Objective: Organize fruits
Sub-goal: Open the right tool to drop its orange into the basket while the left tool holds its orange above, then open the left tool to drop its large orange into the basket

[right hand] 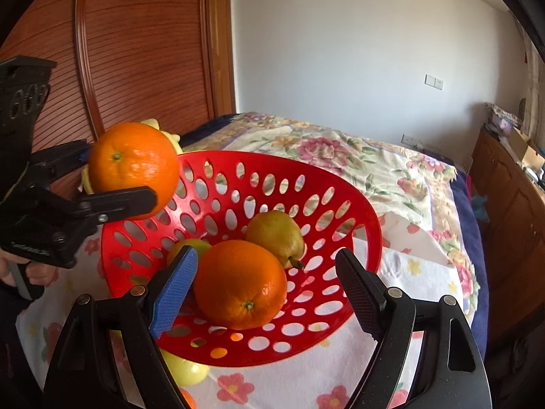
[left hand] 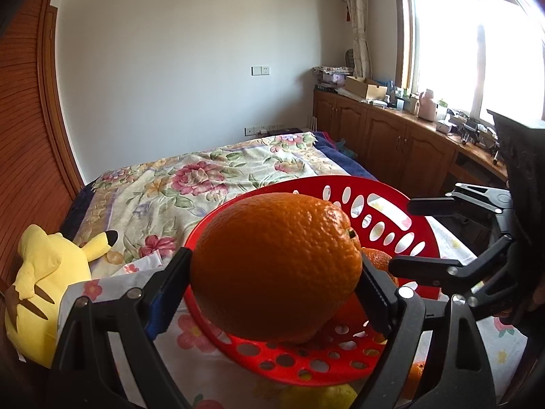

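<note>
My left gripper (left hand: 272, 272) is shut on a large orange (left hand: 276, 266) and holds it above the near-left rim of the red perforated basket (left hand: 391, 211). The right wrist view shows that orange (right hand: 133, 170) in the left gripper (right hand: 115, 184) over the basket's left rim (right hand: 357, 211). My right gripper (right hand: 269, 286) is open over the basket's near side; an orange (right hand: 240, 284) lies between its fingers, untouched. A pear (right hand: 276, 233) and a yellow-green fruit (right hand: 185, 247) also lie in the basket. The right gripper (left hand: 415, 235) shows open in the left wrist view.
The basket stands on a flowered cloth (right hand: 419, 272) on a bed with a floral quilt (left hand: 204, 177). A yellow plush toy (left hand: 44, 283) lies at the left. A yellow fruit (right hand: 185, 369) and a small orange (left hand: 414, 380) lie on the cloth beside the basket. Wooden cabinets (left hand: 385, 136) line the right wall.
</note>
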`<state>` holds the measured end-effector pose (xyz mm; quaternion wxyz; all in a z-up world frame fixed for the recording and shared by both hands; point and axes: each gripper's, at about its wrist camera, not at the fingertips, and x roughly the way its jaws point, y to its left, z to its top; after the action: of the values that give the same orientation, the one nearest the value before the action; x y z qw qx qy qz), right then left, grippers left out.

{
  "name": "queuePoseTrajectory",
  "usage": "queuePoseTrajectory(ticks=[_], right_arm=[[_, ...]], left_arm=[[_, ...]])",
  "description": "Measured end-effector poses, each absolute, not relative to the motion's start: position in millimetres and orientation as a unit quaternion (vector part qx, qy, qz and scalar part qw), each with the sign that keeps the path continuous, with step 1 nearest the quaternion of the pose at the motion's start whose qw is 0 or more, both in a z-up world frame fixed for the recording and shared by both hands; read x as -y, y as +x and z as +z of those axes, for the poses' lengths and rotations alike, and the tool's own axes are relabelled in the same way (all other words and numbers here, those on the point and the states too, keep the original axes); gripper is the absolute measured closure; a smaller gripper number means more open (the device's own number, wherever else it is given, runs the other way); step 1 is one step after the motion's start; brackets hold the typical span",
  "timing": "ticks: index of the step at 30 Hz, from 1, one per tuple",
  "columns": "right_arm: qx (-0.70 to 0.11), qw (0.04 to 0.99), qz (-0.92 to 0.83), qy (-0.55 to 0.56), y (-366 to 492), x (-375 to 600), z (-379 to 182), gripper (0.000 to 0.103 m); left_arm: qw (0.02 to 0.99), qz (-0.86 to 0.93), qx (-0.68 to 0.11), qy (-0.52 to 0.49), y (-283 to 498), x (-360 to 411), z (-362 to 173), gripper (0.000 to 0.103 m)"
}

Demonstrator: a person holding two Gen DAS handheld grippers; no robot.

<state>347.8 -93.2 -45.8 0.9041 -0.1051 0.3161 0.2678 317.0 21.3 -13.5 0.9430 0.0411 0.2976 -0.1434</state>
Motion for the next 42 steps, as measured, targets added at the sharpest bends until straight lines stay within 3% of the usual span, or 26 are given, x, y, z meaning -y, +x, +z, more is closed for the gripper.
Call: queuePoseTrajectory(ticks=[19,42], right_arm=[[-0.304,0.909,0.271,-0.090,342.1,108.1,-48.6,0.019],[-0.303,0.909,0.272,-0.090,324.0,111.7,-48.9,0.018]], left_arm=[[0.920,-0.126,-0.360,0.094,343.1,11.5,-43.0,0.013],[0.930,-0.121,-0.335,0.094,325.2,14.2,-31.0,0.013]])
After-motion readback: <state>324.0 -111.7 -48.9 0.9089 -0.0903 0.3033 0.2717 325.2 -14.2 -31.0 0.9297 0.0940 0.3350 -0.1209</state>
